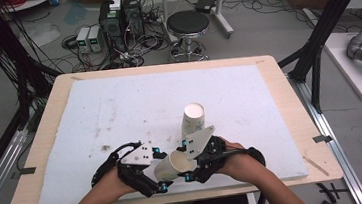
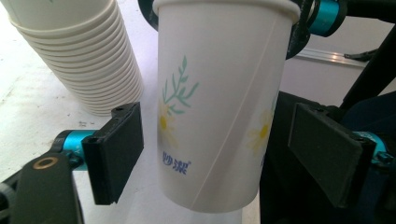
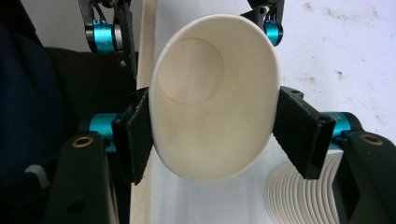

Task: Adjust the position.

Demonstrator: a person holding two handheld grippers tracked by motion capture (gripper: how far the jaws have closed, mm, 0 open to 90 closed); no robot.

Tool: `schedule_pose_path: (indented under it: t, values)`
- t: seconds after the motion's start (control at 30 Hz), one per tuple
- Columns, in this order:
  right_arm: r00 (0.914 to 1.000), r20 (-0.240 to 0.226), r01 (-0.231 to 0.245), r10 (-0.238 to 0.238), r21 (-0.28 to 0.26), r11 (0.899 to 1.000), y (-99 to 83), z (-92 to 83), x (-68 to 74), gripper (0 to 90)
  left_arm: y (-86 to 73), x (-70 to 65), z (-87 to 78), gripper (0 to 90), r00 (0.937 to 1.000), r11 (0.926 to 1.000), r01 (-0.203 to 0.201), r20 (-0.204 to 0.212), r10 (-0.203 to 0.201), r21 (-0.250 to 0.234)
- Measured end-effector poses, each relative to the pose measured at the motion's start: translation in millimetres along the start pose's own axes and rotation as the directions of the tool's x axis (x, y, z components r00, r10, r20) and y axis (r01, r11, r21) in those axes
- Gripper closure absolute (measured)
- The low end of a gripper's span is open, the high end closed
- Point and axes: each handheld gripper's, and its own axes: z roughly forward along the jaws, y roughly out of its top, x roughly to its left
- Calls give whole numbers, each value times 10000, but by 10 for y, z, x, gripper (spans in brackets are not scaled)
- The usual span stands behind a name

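High view: cup btwn grippers, nr table edge

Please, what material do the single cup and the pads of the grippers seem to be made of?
The cup looks like thin matte white paper: rolled rim, side seam, printed flowers, and its mouth is squeezed oval in the right gripper. The pads of the left gripper look like black matte rubber or foam; which one is unclear.

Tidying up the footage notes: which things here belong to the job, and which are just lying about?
In the job: single paper cup, stack of paper cups, right tool, left tool.
Lying about: black stool, power supplies, cables on the floor.
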Motion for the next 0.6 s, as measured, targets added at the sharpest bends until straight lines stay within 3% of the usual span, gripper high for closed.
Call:
schedule_pose_path:
  t: [0.6]
  values:
    - [9990,-144,438,-429,670,9968,62,73,10,338,41,20,98,299,9994,9985,-103,348,84,542]
